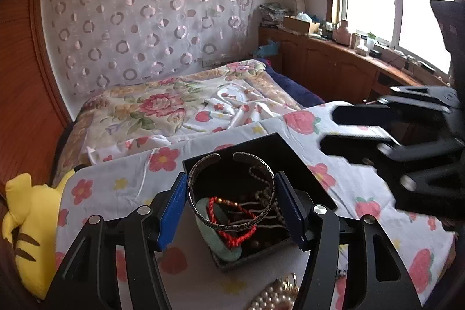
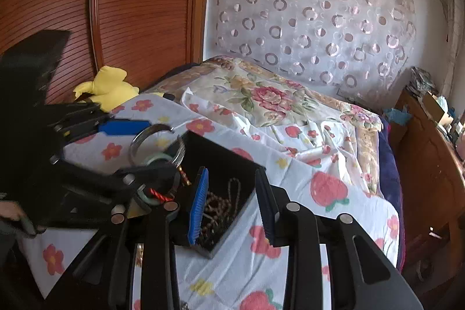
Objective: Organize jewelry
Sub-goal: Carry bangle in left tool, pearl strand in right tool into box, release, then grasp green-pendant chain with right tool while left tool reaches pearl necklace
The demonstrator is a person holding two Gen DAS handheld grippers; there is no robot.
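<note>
My left gripper [image 1: 231, 179] is shut on a silver cuff bangle [image 1: 203, 218], its blue pads pressing on both sides of the ring. It holds the bangle just above an open black box [image 1: 302, 173]. Inside the box lie a red cord bracelet [image 1: 232, 237], a pale jade bangle [image 1: 223, 249] and bead chains [image 2: 218, 208]. In the right wrist view my right gripper [image 2: 232, 179] stands open over the box's near wall [image 2: 221, 161], nothing between its pads. The left gripper [image 2: 161, 147] and its bangle [image 2: 136, 141] show there at the left. The right gripper [image 1: 331, 130] is blurred at the right.
The box sits on a surface covered with a flower-and-strawberry cloth [image 1: 130, 173]. A pearl piece [image 1: 276, 295] lies in front of the box. A yellow plush toy [image 1: 32, 237] lies at the left, the bed [image 1: 174, 106] behind, a wooden cabinet [image 1: 334, 69] to the right.
</note>
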